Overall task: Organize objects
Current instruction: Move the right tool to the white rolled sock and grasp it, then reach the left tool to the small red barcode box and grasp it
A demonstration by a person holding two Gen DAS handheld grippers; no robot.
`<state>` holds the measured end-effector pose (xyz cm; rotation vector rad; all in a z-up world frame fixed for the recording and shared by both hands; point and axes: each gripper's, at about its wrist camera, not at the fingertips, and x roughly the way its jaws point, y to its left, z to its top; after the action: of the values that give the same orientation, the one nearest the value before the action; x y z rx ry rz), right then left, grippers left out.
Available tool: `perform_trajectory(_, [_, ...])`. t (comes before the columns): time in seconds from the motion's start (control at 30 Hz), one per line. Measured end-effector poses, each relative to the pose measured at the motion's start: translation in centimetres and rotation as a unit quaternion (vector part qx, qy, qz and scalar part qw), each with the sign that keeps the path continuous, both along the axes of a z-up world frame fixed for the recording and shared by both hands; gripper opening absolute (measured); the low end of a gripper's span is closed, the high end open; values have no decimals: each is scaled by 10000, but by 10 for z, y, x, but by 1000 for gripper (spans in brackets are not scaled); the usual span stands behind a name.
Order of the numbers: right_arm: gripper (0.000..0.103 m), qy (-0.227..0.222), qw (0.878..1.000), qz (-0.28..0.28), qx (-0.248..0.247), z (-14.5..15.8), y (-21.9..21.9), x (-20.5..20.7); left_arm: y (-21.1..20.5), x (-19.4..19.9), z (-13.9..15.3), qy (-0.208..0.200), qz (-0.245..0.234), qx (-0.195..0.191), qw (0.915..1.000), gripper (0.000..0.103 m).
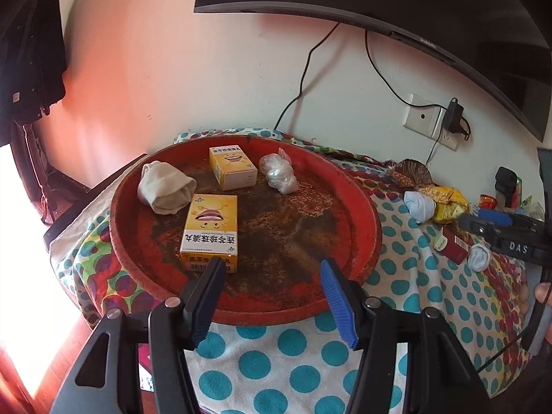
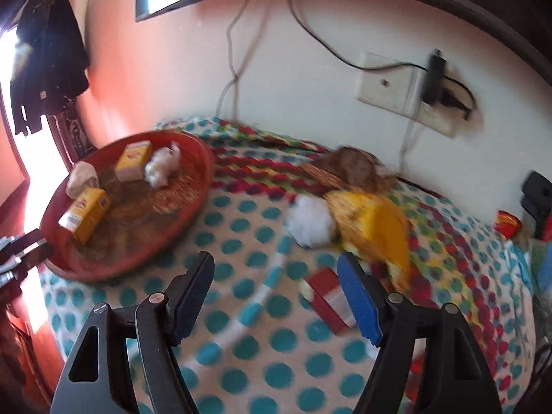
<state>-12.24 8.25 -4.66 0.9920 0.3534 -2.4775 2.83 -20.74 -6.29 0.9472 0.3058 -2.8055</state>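
Holding in red tray (image 1: 362,214): 2 yellow boxes (image 1: 211,231), 1 sock (image 1: 165,186), 1 bag (image 1: 278,170) | both hand-held grippers (image 1: 272,269) released

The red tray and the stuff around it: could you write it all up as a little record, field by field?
Tray: red round tray, worn dark in the middle, on a dotted cloth
In the tray: two yellow boxes, a rolled beige sock, a clear plastic bundle
Outside the tray: red box, white cloth ball, yellow packet
Left gripper: open, empty, over the tray's near edge
Right gripper: open, empty, over the cloth near the red box
Wall: socket with a plugged adapter
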Motion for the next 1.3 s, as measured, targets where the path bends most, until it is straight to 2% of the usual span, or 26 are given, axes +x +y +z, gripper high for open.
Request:
perform_trajectory(0.13, [72,-276,9975,-536,381,-26,69,1,15,0,-1,-21,-175,-71,9998,59])
perform_trajectory(0.27, [72,-243,9950,-781,574,-41,100,-1,25,-1,-4,-82,-310,-219,9992,59])
perform_trajectory(0.43, [72,-226,9957,-787,424,-48,101,-13,36,-1,-9,-151,-303,-656,9973,59])
perform_trajectory(0.57, [71,-243,9961,-714,466,-55,93,-26,42,-1,-11,-128,-441,-728,9963,59])
perform_trajectory(0.73, [57,-396,9966,-672,263,-59,98,-33,49,-6,-20,-255,-654,-652,9954,59])
perform_trajectory(0.87, [45,-306,9974,-577,297,-59,100,-33,59,-5,-26,-284,-700,-963,9925,59])
perform_trajectory(0.97, [44,-143,9970,-605,462,-60,103,-35,67,-1,-21,-181,-858,-900,9921,59])
perform_trajectory(1.03, [38,-114,9965,-685,460,-59,110,-39,77,1,-17,-126,-901,-1000,9908,59])
perform_trajectory(1.1, [37,-85,9956,-829,433,-58,121,-44,90,-3,-17,-248,-1027,-1138,9879,59])
perform_trajectory(1.17, [37,-223,9950,-960,149,-57,133,-49,108,-8,-14,-363,-1227,-1269,9836,59])
perform_trajectory(1.23, [37,-276,9943,-1031,-51,-56,141,-51,131,-18,-8,-418,-1486,-1295,9795,59])
perform_trajectory(1.3, [38,-349,9939,-1030,-165,-57,145,-53,150,-34,0,-499,-1633,-1158,9785,59])
